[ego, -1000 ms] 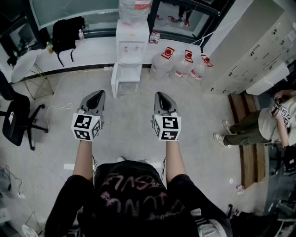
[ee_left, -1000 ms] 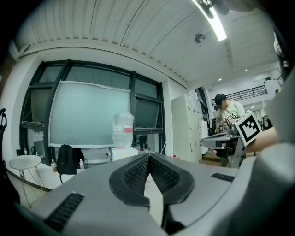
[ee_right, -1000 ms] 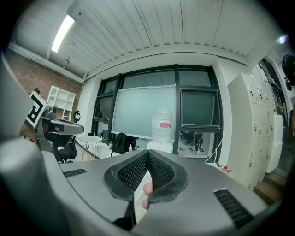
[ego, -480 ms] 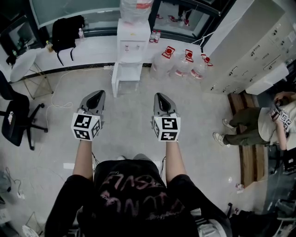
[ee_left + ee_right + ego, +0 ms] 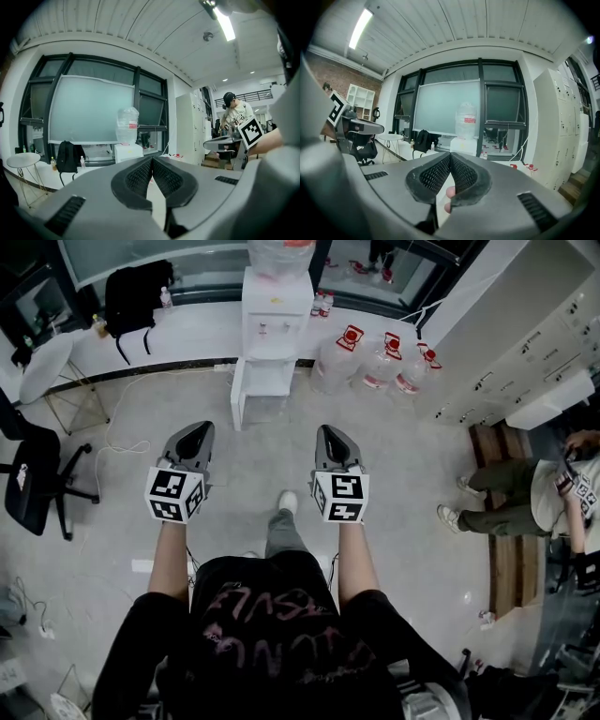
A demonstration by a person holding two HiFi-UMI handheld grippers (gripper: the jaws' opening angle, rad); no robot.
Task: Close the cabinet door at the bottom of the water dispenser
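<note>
A shoe [image 5: 288, 502] and trouser leg now reach forward between the two grippers, where a second ago only bare floor [image 5: 262, 465] showed. The left gripper [image 5: 199, 430] and right gripper [image 5: 331, 434] are held side by side but apart, both pointing toward the water dispenser. Each has its fingers [image 5: 138, 178] clenched tip to tip on nothing. In the right gripper view the person's own fingertips show through the lower gap.

Open floor runs from the grippers to the water dispenser [image 5: 273, 310], which sits a little higher in the head view than before. The cabinet door [image 5: 236, 395] at its bottom stands swung out to the left, leaving the compartment open. What is inside is too small to make out.

An office chair [image 5: 33, 474] edges the room on the left. Water jugs [image 5: 375, 367] and lockers [image 5: 511, 362] edge it on the right, where a second person [image 5: 534, 498] is partly cut off. The top edge of the picture cuts off the dispenser's bottle [image 5: 279, 254].
</note>
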